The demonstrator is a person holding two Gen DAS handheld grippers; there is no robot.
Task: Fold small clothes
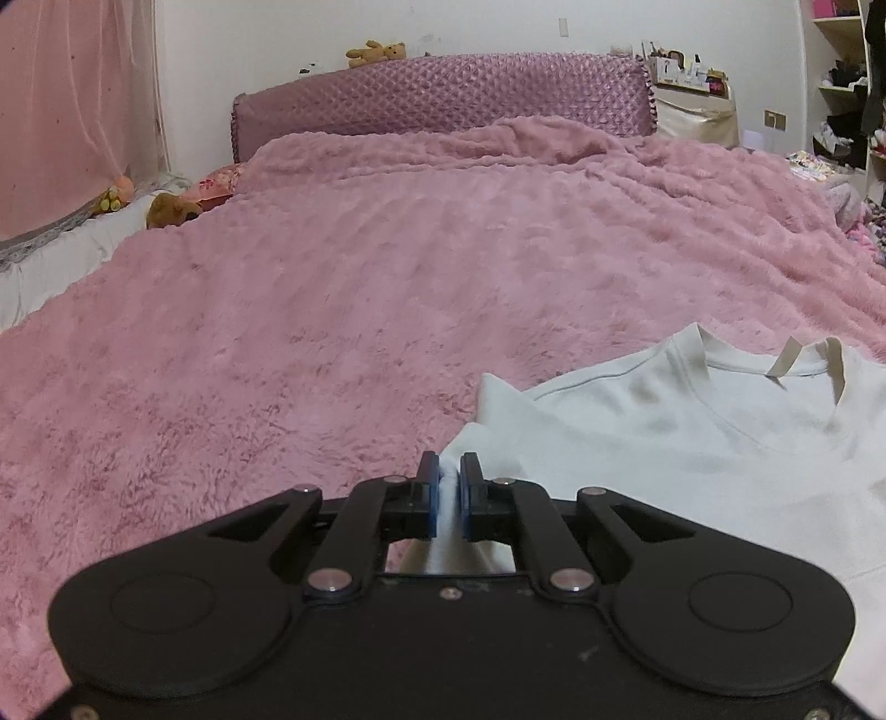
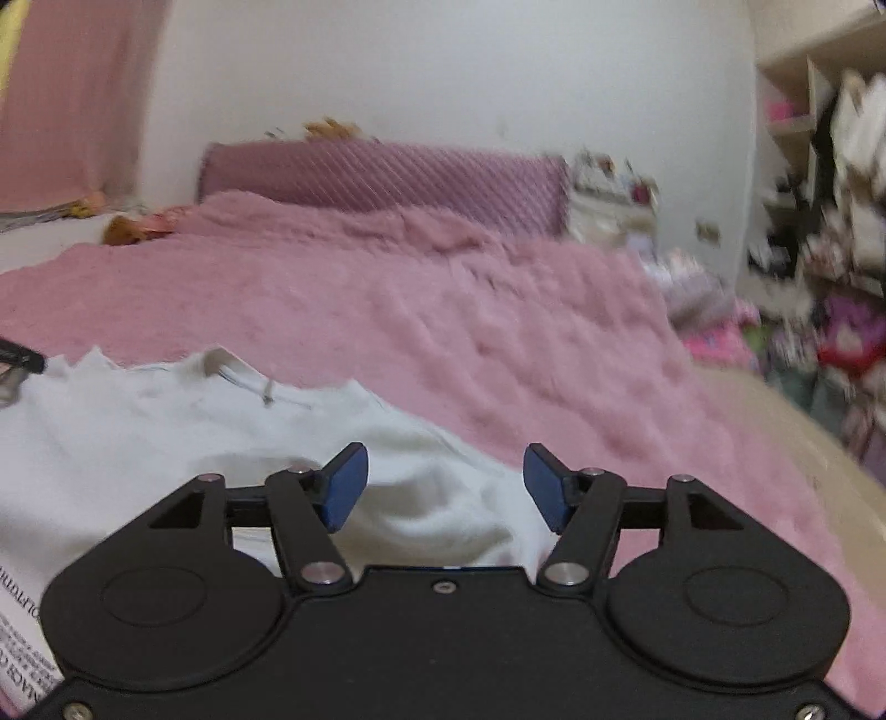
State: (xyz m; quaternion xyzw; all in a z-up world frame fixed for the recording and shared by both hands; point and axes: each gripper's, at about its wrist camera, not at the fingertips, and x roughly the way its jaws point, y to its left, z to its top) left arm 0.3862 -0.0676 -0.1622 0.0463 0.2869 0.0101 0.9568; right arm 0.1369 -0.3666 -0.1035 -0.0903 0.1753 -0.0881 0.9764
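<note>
Left hand-held gripper [image 1: 448, 471] pinching white shirt [image 1: 692, 437]

pink fuzzy blanket [image 1: 332, 288], headboard [image 1: 443, 91], teddy [image 1: 376, 52], shelves [image 2: 819, 183]

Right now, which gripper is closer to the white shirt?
Left. The left gripper is shut on the white shirt at its edge. The right gripper is open above the shirt's other side, not gripping it.
</note>
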